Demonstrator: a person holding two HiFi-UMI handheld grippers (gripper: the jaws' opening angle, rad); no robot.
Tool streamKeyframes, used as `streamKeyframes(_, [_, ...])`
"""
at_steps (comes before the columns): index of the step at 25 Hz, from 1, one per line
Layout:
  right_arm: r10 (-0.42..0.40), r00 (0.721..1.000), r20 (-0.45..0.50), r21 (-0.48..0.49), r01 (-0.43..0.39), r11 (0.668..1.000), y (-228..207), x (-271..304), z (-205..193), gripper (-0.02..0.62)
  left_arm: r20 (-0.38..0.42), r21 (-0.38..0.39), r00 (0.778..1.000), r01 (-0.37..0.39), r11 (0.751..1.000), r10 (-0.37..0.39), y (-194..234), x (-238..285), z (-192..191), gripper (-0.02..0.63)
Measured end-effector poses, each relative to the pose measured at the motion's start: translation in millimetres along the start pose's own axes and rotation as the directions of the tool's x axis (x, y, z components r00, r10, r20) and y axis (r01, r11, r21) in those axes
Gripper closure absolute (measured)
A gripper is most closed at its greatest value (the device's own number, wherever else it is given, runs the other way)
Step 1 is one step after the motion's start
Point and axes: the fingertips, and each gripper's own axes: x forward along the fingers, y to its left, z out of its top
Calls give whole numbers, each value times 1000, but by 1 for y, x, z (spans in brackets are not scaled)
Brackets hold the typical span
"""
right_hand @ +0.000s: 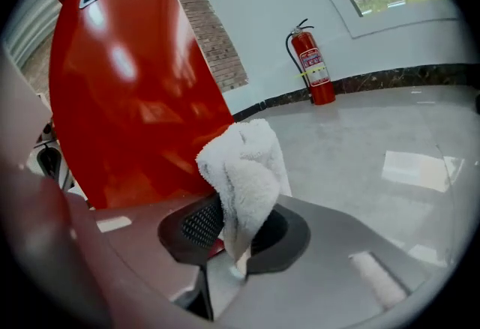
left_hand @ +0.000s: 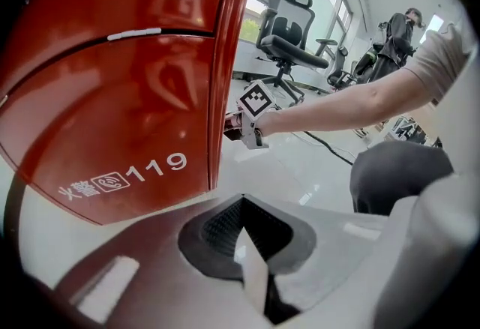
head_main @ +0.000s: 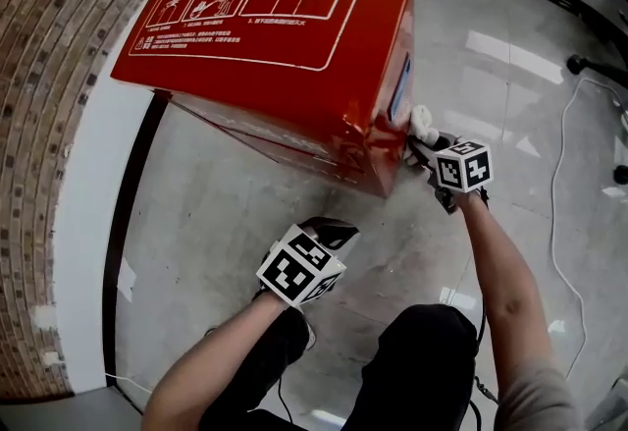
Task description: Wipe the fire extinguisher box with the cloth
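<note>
Red fire extinguisher box (head_main: pixel 265 17): on the floor (head_main: pixel 235 223) beside the brick wall (head_main: pixel 49 76); glossy and rigid, probably heavy, likely slick under a wipe; no need to hold it.
Left tool (head_main: pixel 332 229): jaws together, nothing between them, low in front of the box.
Cloth (head_main: pixel 423 121): white terry, soft, light, bunched; at the box's right side, touching or just off it; best pinched at a gathered fold.
Right tool (head_main: pixel 439 156): clamped on the cloth's lower end.
</note>
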Motion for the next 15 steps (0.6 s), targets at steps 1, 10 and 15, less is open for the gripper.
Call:
streamKeyframes(1, [24, 1000, -8, -1, -24, 1000, 8, -3, -4, 503, -9, 7, 1000, 0, 1000, 0, 0, -1, -2, 603])
streamKeyframes(10, [251, 968, -19, 117, -248, 962, 86, -30, -41, 503, -47, 50, 999, -24, 998, 26, 6, -18, -5, 603])
streamKeyframes(15, [331, 943, 4, 160, -328, 931, 117, -47, -37, 503, -61, 78, 997, -36, 996, 41, 2, -32, -2, 601])
